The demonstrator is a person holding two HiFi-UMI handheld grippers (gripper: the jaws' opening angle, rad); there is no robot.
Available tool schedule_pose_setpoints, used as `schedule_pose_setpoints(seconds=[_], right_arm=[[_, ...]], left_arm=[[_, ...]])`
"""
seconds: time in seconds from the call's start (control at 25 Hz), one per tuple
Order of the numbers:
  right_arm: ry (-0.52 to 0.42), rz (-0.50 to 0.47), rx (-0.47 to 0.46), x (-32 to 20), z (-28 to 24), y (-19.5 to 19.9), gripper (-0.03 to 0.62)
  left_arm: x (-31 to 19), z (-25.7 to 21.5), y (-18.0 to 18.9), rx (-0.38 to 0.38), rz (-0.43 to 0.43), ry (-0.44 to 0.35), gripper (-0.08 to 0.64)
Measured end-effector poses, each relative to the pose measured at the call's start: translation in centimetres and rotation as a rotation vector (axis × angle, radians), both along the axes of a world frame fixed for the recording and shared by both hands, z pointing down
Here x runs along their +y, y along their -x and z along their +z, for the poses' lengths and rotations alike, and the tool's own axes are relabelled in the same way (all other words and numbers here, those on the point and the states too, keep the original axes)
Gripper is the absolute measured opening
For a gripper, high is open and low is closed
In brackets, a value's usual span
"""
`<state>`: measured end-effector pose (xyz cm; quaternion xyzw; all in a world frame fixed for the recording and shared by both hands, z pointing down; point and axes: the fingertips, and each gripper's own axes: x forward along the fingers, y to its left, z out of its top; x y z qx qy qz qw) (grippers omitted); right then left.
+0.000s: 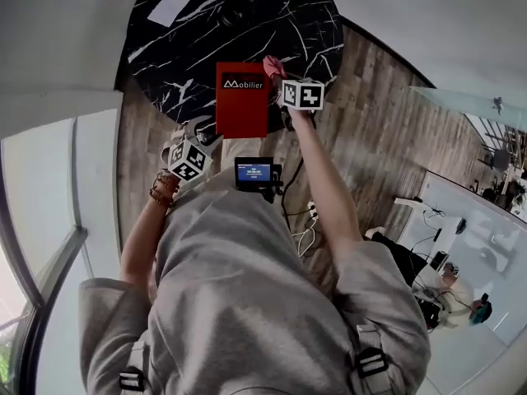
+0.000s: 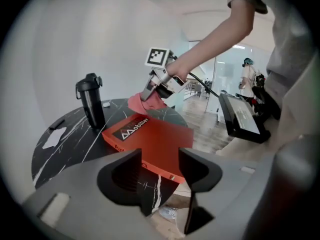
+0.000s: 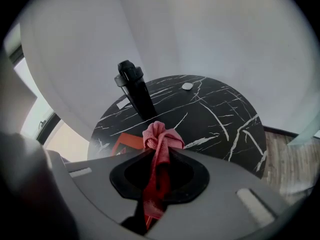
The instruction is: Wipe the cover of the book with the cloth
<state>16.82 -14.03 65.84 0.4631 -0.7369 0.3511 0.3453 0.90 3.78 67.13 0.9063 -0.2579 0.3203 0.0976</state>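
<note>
Book: red, flat, black label strip at its far end, near end overhanging the rim of the round black marble table. Bare tabletop beyond; black bottle stands past the far end. Wood floor, white wall. Left gripper: jaws wide apart, empty, by the book's near edge. Right gripper: clamped on pink cloth at the book's far right corner

Red book: black cover label reads "Mobilier", beside triangular logo.
</note>
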Motion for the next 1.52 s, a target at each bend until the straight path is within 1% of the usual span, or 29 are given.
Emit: schedule_pose_setpoints(seconds=[0.08,0.12,0.24,0.36,0.44,0.56,0.72,0.96,1.52], right_arm=[[0.022,0.007,0.005,-0.9,1.4,0.5,0.066],[0.030,0.008,0.006,-1.4,1.9,0.6,0.066],[0.067,0.016,-0.009,-2.4,3.3,1.4,0.066],[0.123,0.058,-0.078,-2.4,4.7,2.2,0.066],[0.132,0.069,-0.106,-2.4,5.0,2.6,0.066],[0.149,0.058,-0.127,-2.3,5.1,2.8,0.064],[0.175,0.045,-0.133,-2.3,5.3,3.1,0.064],[0.157,0.042,-0.111,-2.0,5.3,3.8,0.064],[0.175,-0.069,-0.159,0.0,5.3,10.2,0.064]], left_arm=[[-0.1,1.0,-0.2,-0.046,0.042,0.016,0.253],[-0.1,1.3,-0.3,-0.057,0.053,0.022,0.261],[0.1,2.3,-0.7,-0.059,0.064,0.056,0.264],[1.1,3.6,-1.7,-0.049,0.099,0.105,0.272],[1.5,3.9,-2.5,-0.046,0.126,0.113,0.272],[1.8,4.1,-3.3,-0.061,0.164,0.103,0.272],[1.2,4.2,-3.3,-0.071,0.148,0.078,0.229],[1.1,4.4,-3.4,-0.078,0.133,0.075,0.221],[1.0,4.5,-3.2,-0.074,0.113,0.074,0.216]])
